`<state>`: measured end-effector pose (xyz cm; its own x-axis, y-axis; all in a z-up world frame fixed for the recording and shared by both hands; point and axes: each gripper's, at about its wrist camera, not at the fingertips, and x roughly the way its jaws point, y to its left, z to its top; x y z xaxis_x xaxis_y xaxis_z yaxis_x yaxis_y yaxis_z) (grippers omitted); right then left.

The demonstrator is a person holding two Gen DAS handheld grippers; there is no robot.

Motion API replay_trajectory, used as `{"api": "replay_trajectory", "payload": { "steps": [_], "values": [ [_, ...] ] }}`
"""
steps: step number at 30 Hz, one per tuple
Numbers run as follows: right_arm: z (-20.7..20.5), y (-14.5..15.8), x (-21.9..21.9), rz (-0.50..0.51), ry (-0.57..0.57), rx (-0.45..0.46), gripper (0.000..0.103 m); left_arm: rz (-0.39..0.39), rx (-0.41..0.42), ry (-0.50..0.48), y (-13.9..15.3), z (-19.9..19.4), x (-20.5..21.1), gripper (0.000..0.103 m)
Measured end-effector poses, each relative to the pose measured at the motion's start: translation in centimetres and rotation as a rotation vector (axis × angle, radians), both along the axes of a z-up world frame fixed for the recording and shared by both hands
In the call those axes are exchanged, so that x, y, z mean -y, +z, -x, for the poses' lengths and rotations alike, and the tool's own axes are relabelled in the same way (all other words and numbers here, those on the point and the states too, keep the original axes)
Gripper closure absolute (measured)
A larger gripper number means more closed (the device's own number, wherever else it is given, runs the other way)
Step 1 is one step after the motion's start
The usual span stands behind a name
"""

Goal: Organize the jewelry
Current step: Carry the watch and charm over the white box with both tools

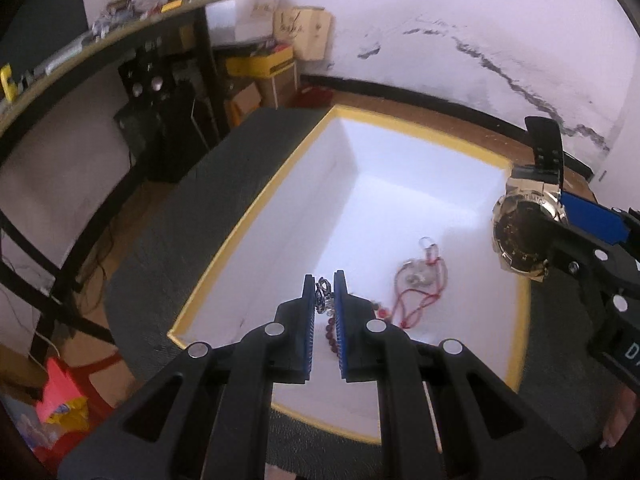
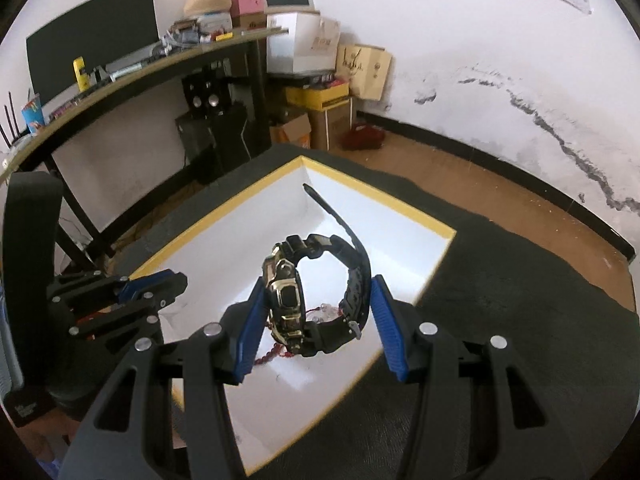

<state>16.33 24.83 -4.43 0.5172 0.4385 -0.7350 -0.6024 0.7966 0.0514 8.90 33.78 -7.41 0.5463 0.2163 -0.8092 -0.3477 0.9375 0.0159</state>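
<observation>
A white box with a yellow rim [image 1: 424, 130] lies on a dark mat. My left gripper [image 1: 324, 280] is shut on a silver chain with dark red beads [image 1: 323, 298], held low over the box's near end. A red cord necklace with a clear pendant [image 1: 420, 276] lies on the box floor. My right gripper [image 2: 320, 292] is shut on a gold and black watch [image 2: 286, 300], held above the box [image 2: 420, 224]; the watch also shows in the left wrist view [image 1: 520, 232], over the box's right rim. The left gripper shows at the left of the right wrist view [image 2: 160, 284].
The dark mat [image 2: 500, 320] lies on a wooden floor [image 2: 460, 176]. A desk with a monitor and clutter [image 2: 120, 64] stands to the left. Cardboard boxes and bags [image 2: 320, 80] sit against the cracked white wall behind the box.
</observation>
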Motion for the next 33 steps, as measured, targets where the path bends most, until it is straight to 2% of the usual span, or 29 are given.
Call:
{"api": "replay_trajectory", "payload": {
  "steps": [5,8,18,33],
  "values": [
    [-3.1,-3.0,-1.9,0.013,0.010,-0.052,0.052,0.017,-0.036,0.028,-2.7,-1.4,-1.7,0.094],
    [-4.4,-4.2,-2.9,0.046,0.023,-0.044,0.052,0.013,-0.055,0.033,-3.9,-1.8,-2.4,0.094],
    [-7.3,-8.3,-4.7,0.132,0.041,-0.091,0.052,0.020,-0.079,0.039,-5.3,-2.0,-2.5,0.094],
    [-7.7,-9.1,-5.2,0.162,0.043,-0.087,0.052,0.009,-0.081,0.036,-5.6,-2.4,-2.2,0.094]
  ]
}}
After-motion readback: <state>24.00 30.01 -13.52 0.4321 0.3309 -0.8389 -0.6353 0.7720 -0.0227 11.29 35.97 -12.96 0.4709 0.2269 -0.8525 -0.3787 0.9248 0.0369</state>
